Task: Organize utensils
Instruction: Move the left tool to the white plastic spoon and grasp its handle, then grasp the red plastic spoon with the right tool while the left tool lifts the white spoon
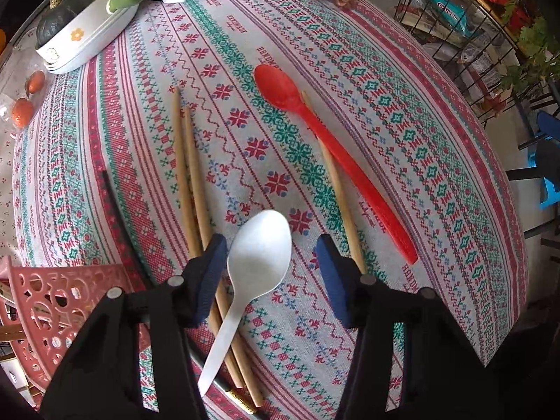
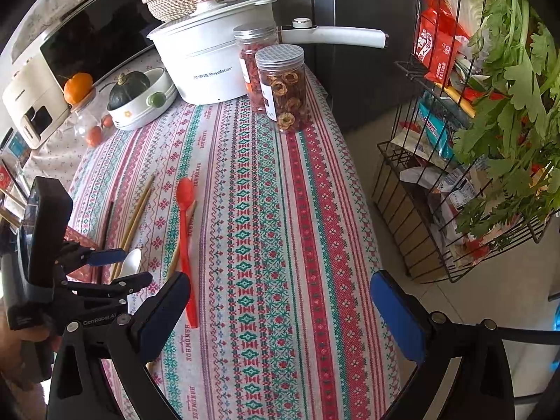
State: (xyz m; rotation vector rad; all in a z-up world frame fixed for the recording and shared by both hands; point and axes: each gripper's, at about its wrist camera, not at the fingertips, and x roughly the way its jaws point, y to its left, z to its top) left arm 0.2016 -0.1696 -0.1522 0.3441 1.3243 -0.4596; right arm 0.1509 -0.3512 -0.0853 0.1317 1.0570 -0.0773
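Note:
A white plastic spoon (image 1: 252, 273) lies on the patterned tablecloth, its handle across a pair of wooden chopsticks (image 1: 190, 182). My left gripper (image 1: 269, 262) is open just above it, with the spoon's bowl between the blue pads. A red spoon (image 1: 325, 147) lies to the right, over a single wooden chopstick (image 1: 341, 196). A black chopstick (image 1: 112, 203) lies at the left. In the right wrist view my right gripper (image 2: 280, 311) is open and empty above the cloth, to the right of the red spoon (image 2: 185, 241) and of the left gripper (image 2: 119, 266).
A pink perforated basket (image 1: 52, 315) sits at the near left. A white dish with a green squash (image 2: 140, 94), a white Royalstar pot (image 2: 210, 66) and two jars (image 2: 283, 87) stand at the far end. A wire rack with packets and greens (image 2: 455, 175) stands beyond the table's right edge.

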